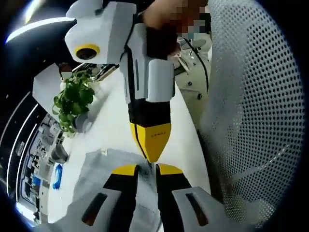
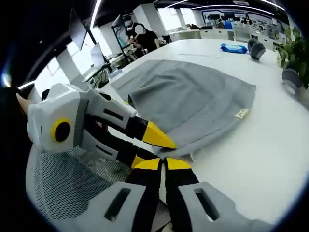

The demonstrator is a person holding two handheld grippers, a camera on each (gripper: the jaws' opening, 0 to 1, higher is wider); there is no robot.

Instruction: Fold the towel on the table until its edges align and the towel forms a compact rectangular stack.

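Jaws of the left gripper rise from the bottom of the left gripper view, pressed together on the near edge of the grey towel. In the right gripper view the right gripper likewise sits pinched on that edge at lower centre, with the left gripper's yellow tip just beside it. Both grips meet at one corner, so a fold appears to be in hand, judged mid-task. Beyond, the towel lies rumpled across the white table, its small label at the right hem. Next, the held corner likely needs carrying across to the far edge. Farther off, a potted plant stands at left of the left gripper view, and a blue object lies at upper right.
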